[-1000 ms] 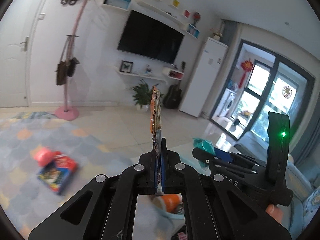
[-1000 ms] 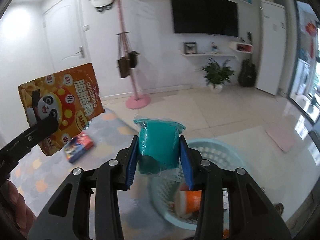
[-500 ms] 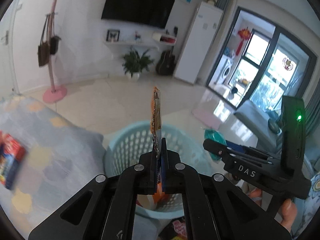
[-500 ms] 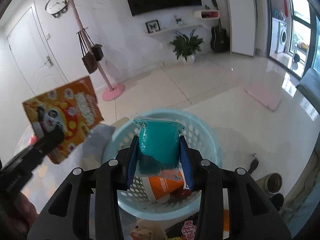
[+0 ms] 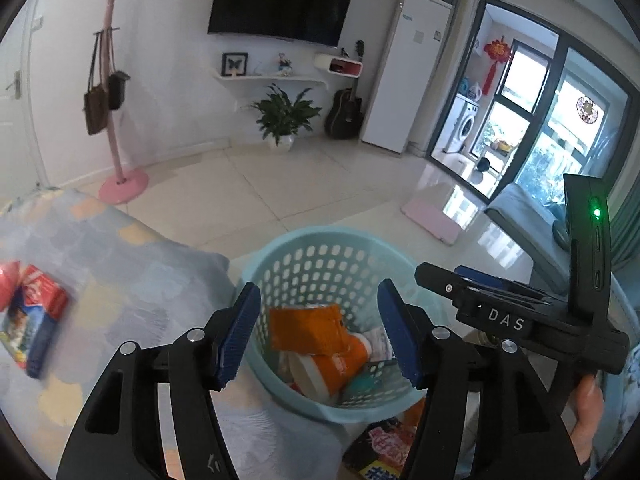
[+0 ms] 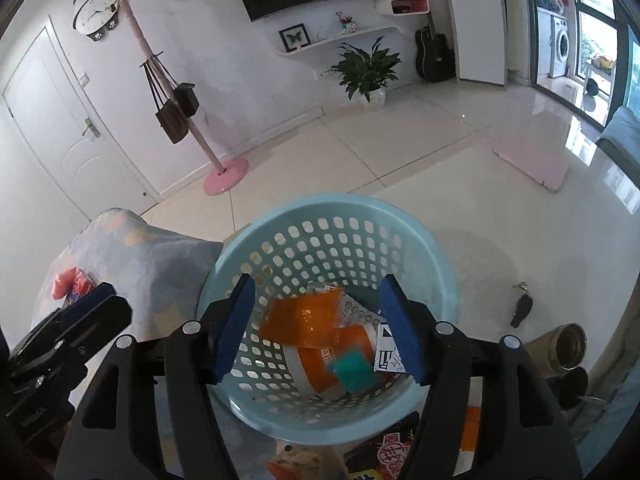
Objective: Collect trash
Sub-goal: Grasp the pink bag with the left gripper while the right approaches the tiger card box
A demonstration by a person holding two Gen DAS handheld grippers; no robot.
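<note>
A light blue perforated basket [image 5: 332,256] [image 6: 332,216] stands on the floor below both grippers. Inside lie the orange snack bag [image 5: 306,328] [image 6: 302,322], an orange cup [image 6: 320,364], the teal packet [image 6: 354,368] and white paper [image 6: 386,350]. My left gripper [image 5: 318,330] is open and empty over the basket. My right gripper [image 6: 318,328] is open and empty over the basket; it also shows at the right of the left wrist view [image 5: 496,304].
A patterned blanket [image 5: 120,264] lies left of the basket with a red and blue package [image 5: 32,320] on it. More wrappers [image 6: 392,452] lie by the basket's near side. A key [image 6: 520,308] and a metal cup [image 6: 568,348] are on the floor to the right.
Both grippers have opened over the basket. The orange snack bag has left my left gripper and the teal packet my right one; both now lie in the basket.
</note>
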